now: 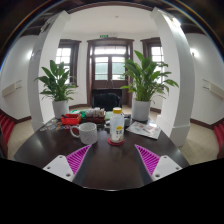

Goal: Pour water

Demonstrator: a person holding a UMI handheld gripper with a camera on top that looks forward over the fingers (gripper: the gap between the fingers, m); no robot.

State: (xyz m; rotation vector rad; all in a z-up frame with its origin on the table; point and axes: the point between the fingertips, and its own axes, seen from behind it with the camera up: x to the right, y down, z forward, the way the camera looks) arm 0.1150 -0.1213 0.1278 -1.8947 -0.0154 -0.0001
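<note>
A clear bottle [117, 125] with a yellow cap and a red-and-white label stands upright on a dark round table [110, 160], beyond my fingers and a little right of their midline. A white mug [86, 132] sits to its left. My gripper [111, 160] is open over the near part of the table. Its two magenta pads [77, 158] are spread wide, with only bare tabletop between them. The bottle and mug are well ahead of the fingertips, untouched.
A red object [70, 119] lies behind the mug and papers or a magazine [145, 129] lie to the right of the bottle. Two large potted plants [58, 85] flank a doorway [109, 68] beyond the table. White pillars [178, 70] stand at either side.
</note>
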